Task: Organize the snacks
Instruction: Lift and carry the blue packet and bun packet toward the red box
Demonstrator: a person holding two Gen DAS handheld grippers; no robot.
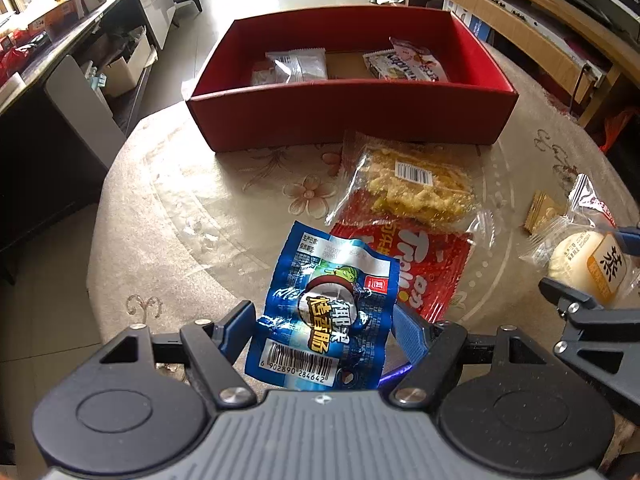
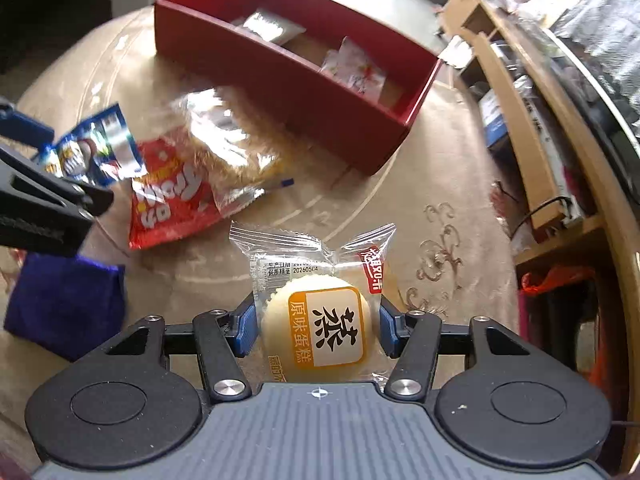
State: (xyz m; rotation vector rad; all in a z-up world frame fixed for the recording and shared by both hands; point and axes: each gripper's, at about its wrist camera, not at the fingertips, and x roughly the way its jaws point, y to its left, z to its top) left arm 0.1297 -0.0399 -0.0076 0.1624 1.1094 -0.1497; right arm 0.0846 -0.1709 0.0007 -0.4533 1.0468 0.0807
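Note:
My left gripper [image 1: 324, 328] is shut on a blue sausage packet [image 1: 320, 304], which it holds tilted above the round table [image 1: 180, 208]. My right gripper [image 2: 316, 328] is shut on a wrapped steamed cake [image 2: 320, 320] with an orange label, its blue pads against both sides of the wrapper. The left wrist view shows this cake [image 1: 580, 260] at the far right. A red open box [image 1: 352, 116] stands at the far side of the table, with a silver packet [image 1: 298, 66] and a white packet [image 1: 404, 66] inside.
Between the grippers and the box lie a red Trolli bag [image 1: 424, 264] and a clear bag of yellow crisps [image 1: 416, 184], overlapping. A small gold packet [image 1: 544, 212] sits at the right. A purple cloth [image 2: 64, 312] lies near the table's near left. Shelves flank both sides.

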